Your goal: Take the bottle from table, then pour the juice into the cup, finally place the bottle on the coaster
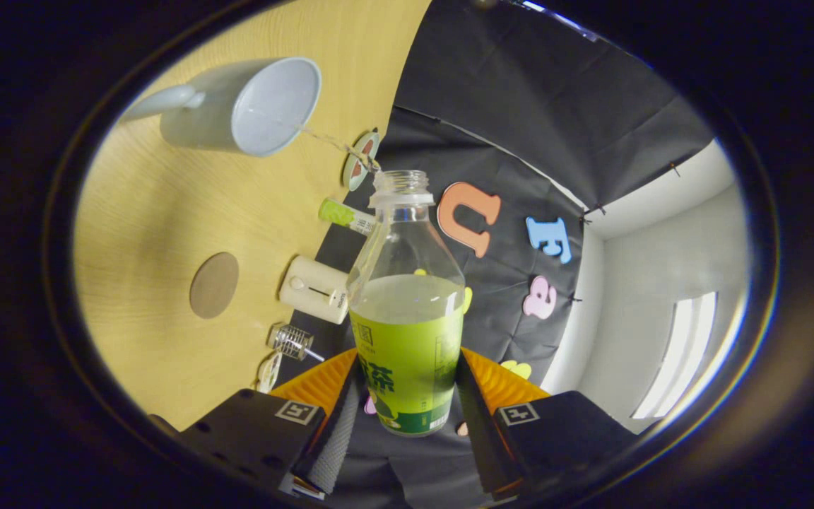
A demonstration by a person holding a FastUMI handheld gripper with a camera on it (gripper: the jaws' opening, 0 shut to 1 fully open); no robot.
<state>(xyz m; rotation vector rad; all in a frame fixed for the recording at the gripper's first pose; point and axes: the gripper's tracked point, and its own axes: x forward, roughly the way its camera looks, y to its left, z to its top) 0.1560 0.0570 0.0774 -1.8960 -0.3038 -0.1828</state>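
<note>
Bottle [407, 318] between fingers [340, 417], cup [251, 106] beyond.

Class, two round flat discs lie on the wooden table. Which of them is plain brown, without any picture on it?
The brown disc, alone on bare table below the cup. The other disc, by the bottle's mouth, carries a red picture with a pale rim.

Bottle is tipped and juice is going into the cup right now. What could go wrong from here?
1. The stream from the uncapped bottle is thin and lands near the cup rim; a small wobble could spill onto the table.
2. The gripper grips the bottle low on its label; the bottle might slip or pivot.
3. The coaster sits near a small white device and a small metal-and-glass object, which might get knocked.
</note>
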